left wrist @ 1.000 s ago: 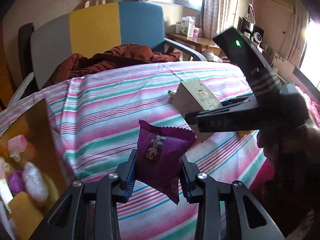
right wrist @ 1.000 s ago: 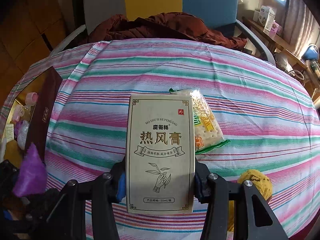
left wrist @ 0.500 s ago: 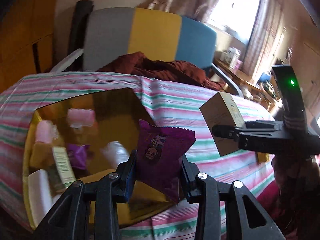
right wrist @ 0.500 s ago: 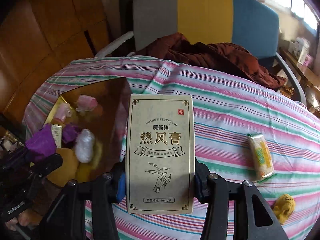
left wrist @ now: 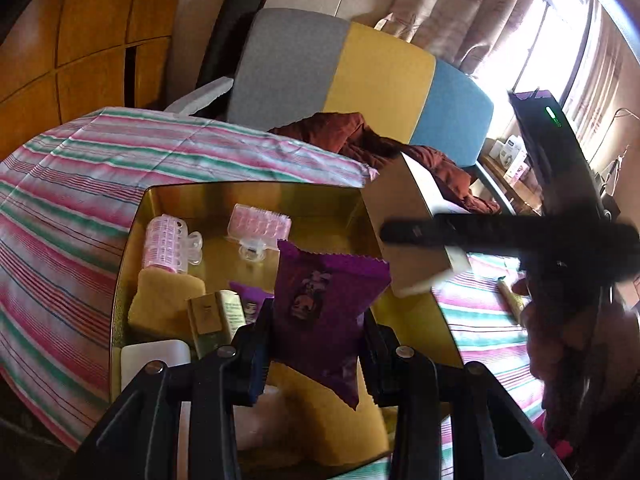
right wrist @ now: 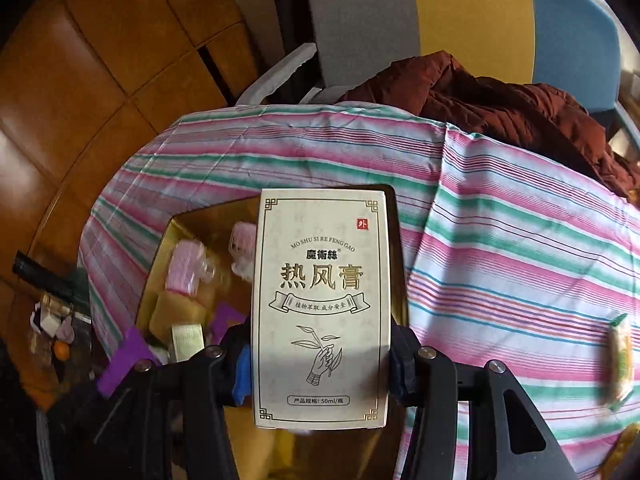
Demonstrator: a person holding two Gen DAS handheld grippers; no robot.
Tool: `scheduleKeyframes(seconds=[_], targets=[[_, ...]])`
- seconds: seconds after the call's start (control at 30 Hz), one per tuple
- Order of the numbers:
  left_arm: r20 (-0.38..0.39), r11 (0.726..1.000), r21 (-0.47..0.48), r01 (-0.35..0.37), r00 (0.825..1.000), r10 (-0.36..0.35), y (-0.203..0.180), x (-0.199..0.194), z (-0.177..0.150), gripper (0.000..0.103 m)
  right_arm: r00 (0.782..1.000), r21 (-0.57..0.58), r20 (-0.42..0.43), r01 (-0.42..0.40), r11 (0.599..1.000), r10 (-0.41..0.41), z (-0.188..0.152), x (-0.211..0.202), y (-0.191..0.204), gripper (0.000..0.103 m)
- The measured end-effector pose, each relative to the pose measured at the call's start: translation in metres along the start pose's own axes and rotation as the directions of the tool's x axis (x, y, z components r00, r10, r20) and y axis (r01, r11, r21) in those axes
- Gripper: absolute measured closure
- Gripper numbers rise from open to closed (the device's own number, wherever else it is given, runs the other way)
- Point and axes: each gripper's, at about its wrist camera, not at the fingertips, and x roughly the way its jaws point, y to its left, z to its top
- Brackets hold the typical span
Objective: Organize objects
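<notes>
Left gripper (left wrist: 318,354): clamped on a crinkly purple foil packet (left wrist: 326,308), held above the gold box (left wrist: 132,236).
Right gripper (right wrist: 320,364): gripping a flat cream cardboard carton (right wrist: 320,304) over that box.
Surface: striped cloth (right wrist: 500,240).

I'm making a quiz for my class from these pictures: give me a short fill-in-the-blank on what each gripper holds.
The left gripper grips a ____ snack packet.
The right gripper grips a cream ____ with printed text.
Both items hang above a ____ tray.

Missing: purple; box; gold
</notes>
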Motion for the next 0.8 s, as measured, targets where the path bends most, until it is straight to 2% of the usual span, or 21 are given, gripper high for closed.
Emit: scheduleKeyframes(seconds=[0.1,0.23,0.37,0.47,0.8], targets=[[-0.015,1.000,-0.002,-0.001,1.000,0.001,0.005,0.009,-0.003,0.065,0.998,0.061,-0.004,-0.068,0.996,0.068,0.008,0.010,0.001,0.027],[-0.057,1.000,0.003,-0.003,0.998,0.003,0.010,0.026,-0.008,0.064,0.997,0.058,-0.008,-0.079,0.995,0.080,0.001,0.011,0.005,0.027],[-0.092,0.999,-0.032,0.002,0.996,-0.005,0.015,0.035,-0.015,0.057,0.998,0.049,-0.008,-0.062,0.997,0.062,-0.013,0.006,0.001,0.027],[-0.087,0.998,-0.053,0.017,0.996,-0.021,0.019,0.032,-0.017,0.055,0.999,0.046,-0.003,-0.052,0.998,0.052,-0.023,0.001,-0.002,0.026],[-0.035,0.999,-0.027,-0.037,0.999,0.036,0.022,0.007,-0.022,0.054,0.998,0.003,0.063,0.014,1.000,-0.014,-0.052,-0.024,0.000,0.012]])
